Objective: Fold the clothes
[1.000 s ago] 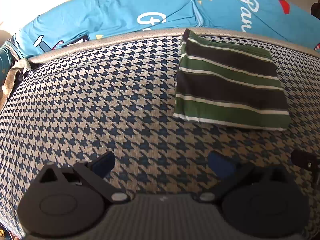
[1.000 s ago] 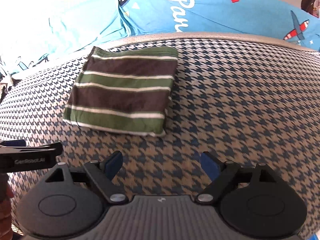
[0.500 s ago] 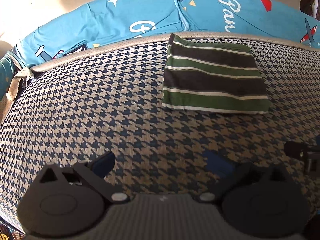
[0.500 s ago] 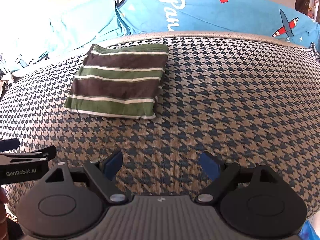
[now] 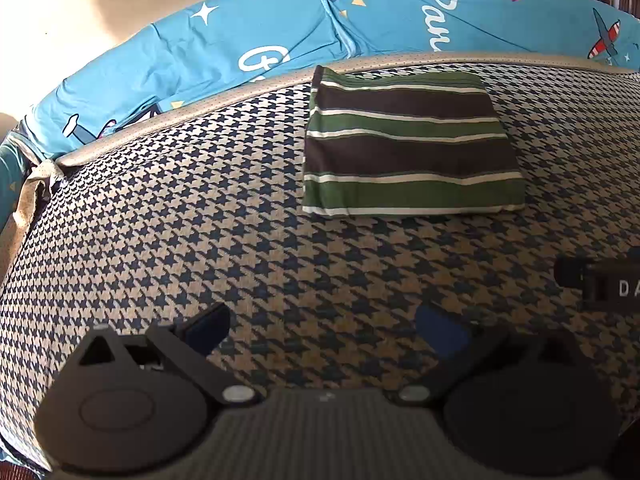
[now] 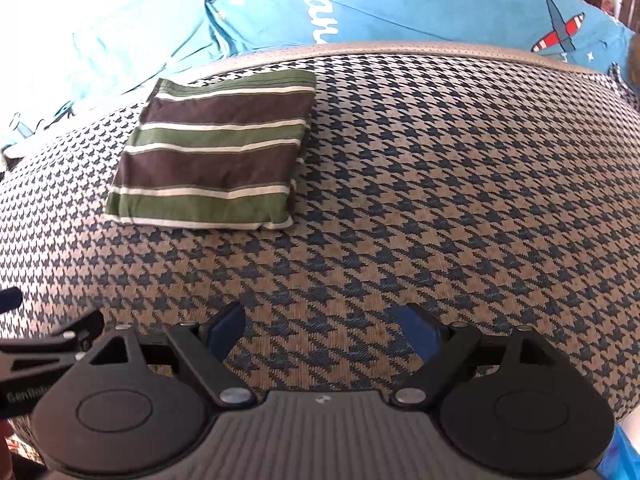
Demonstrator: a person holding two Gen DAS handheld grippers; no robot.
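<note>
Both claws, left claw (image 5: pixel 322 330) and right claw (image 6: pixel 320 330), hang wide and empty near the folded striped garment (image 5: pixel 408 148), so I judge squaring its edges comes next.

You have one garment to look at: a striped cloth (image 5: pixel 412 148) already folded into a compact, nearly square packet. Its bands run across it in dark brown and green, separated by thin white lines. It lies flat on the houndstooth surface (image 5: pixel 200 220), close to the far edge, its top edge nearly touching the pale trim there. From your right wrist view the striped cloth (image 6: pixel 212 152) sits up and to the left, its layered open edges showing along its right side.
</note>
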